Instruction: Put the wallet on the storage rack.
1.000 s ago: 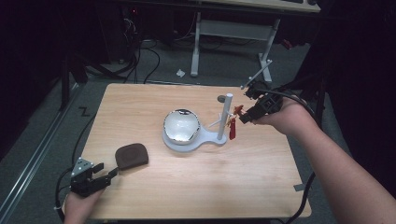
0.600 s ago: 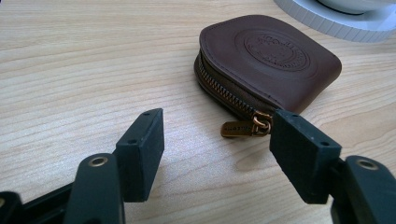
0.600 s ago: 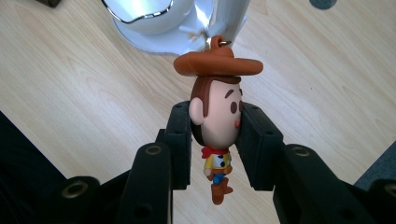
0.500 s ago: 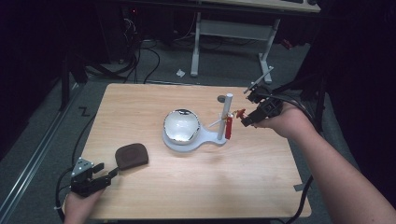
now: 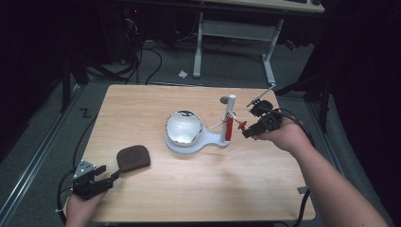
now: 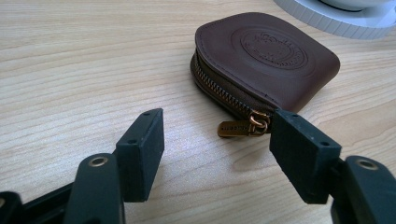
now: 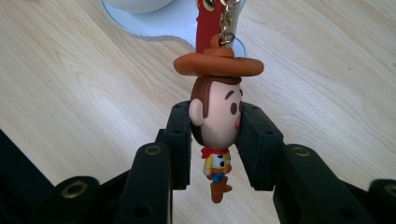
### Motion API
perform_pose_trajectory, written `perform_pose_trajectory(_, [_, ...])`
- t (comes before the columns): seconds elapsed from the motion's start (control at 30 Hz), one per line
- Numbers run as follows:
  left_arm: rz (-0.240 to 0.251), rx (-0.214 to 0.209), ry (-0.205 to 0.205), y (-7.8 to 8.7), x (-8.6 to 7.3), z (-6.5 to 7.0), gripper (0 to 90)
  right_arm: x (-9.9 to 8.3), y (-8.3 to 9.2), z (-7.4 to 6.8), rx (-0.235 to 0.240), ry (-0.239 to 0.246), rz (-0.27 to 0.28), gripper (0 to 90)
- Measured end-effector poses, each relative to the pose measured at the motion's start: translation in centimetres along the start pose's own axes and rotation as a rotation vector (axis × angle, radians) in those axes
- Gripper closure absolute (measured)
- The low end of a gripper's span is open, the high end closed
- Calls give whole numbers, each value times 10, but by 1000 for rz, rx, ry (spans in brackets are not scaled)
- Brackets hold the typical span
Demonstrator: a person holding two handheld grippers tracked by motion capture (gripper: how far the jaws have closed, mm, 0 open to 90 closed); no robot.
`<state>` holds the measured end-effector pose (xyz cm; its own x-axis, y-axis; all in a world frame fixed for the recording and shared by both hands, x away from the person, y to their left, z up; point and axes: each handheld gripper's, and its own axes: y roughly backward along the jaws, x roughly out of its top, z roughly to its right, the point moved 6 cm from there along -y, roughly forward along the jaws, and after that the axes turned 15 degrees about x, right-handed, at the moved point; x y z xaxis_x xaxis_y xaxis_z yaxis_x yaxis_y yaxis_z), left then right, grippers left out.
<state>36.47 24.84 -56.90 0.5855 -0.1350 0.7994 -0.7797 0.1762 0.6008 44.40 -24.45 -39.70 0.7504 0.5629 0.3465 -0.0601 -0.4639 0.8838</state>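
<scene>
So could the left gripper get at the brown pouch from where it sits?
Probably yes: the left gripper stands open, the brown pouch lies just ahead, zip pull facing it, with bare table between.

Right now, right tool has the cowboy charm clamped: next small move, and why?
Probably ease the right tool a little away from the white stand. Its pads clamp the cowboy charm by the head, whose chain still leads up toward the post. Gently, to check whether it is free.
</scene>
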Motion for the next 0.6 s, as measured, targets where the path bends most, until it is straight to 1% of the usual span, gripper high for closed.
perform_pose_trajectory(0.07, [0,0,-1,0,0,0,357,-2,-7,2,4,-5,-4,669])
perform_pose_trajectory(0.1, [0,0,0,0,0,0,357,-2,-10,4,6,0,-8,670])
perform_pose_trajectory(0.23, [3,-2,-1,0,0,0,357,-3,-21,7,22,-4,-5,669])
perform_pose_trajectory(0.37, [8,-4,-7,1,1,2,358,-3,-31,12,20,-3,12,667])
perform_pose_trajectory(0.5, [2,-5,-10,0,0,2,358,-2,-39,16,28,-8,38,666])
perform_pose_trajectory(0.6, [3,-10,-7,0,1,2,358,0,-45,19,39,-4,55,664])
